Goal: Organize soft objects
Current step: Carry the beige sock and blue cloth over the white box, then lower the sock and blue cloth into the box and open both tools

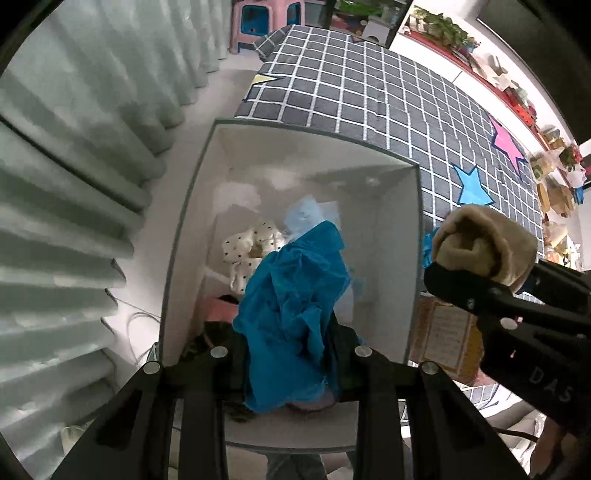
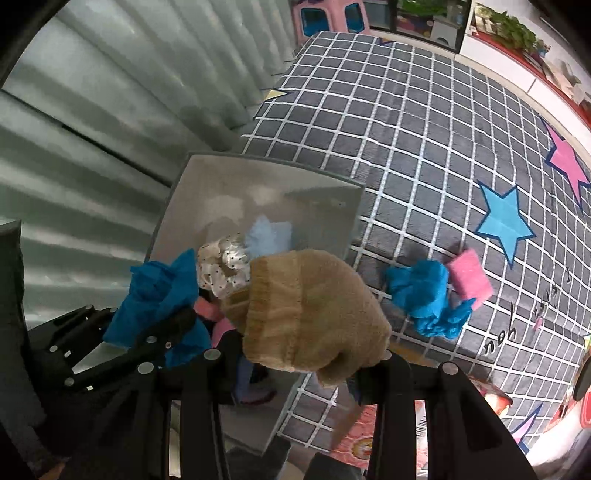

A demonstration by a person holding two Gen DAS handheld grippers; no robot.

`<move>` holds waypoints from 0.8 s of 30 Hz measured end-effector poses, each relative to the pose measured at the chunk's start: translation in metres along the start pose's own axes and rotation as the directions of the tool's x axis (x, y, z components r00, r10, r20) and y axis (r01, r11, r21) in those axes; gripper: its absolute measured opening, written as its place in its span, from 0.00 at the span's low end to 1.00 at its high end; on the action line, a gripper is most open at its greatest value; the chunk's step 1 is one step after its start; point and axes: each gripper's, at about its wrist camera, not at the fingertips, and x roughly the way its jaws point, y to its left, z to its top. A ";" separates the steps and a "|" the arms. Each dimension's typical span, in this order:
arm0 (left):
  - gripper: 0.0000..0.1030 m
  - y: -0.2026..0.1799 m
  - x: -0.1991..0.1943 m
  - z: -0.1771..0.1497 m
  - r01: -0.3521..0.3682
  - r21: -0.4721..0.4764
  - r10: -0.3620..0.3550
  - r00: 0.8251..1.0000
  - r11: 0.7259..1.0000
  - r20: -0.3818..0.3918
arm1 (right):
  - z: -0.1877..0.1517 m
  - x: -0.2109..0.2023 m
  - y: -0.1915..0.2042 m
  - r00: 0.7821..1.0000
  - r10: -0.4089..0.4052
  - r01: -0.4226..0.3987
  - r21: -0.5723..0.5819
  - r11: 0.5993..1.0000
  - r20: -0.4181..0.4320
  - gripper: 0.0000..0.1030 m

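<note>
My left gripper [image 1: 291, 354] is shut on a crumpled blue cloth [image 1: 291, 314] and holds it over the open white storage box [image 1: 402, 236]. The same cloth shows in the right wrist view [image 2: 159, 291]. My right gripper [image 2: 295, 358] is shut on a tan rolled sock [image 2: 310, 314], just right of the box; it also shows in the left wrist view [image 1: 484, 243]. Inside the box lie a white polka-dot cloth [image 1: 247, 247], a light blue cloth [image 1: 306, 218] and a pink item [image 1: 218, 310]. Another blue cloth [image 2: 428, 299] and a pink sponge [image 2: 471, 278] lie on the bed.
The box stands beside a bed with a grey checked cover [image 2: 424, 147] with star patches. Pale green curtains [image 1: 74, 184] hang at the left. A pink stool [image 1: 266, 22] stands at the far end. Shelves with plants and clutter [image 1: 517, 96] run along the right wall.
</note>
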 end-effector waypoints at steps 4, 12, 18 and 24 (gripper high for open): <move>0.32 0.006 0.005 0.005 -0.012 -0.005 0.012 1.000 1.000 -0.006 | 0.006 0.006 0.008 1.000 -0.003 0.002 -0.009 1.000 -0.011 0.41; 0.32 0.012 0.021 0.024 -0.064 0.014 0.064 0.998 0.998 -0.007 | 0.028 0.017 0.016 1.000 -0.004 0.004 -0.009 1.000 -0.026 0.41; 0.32 0.013 0.035 0.032 -0.069 0.022 0.070 0.997 0.997 -0.028 | 0.039 0.032 0.013 0.998 -0.003 0.004 0.015 1.000 -0.058 0.41; 0.32 0.014 0.045 0.040 -0.069 0.016 0.069 0.997 0.998 -0.041 | 0.045 0.047 0.009 0.996 0.009 -0.006 0.036 0.999 -0.092 0.41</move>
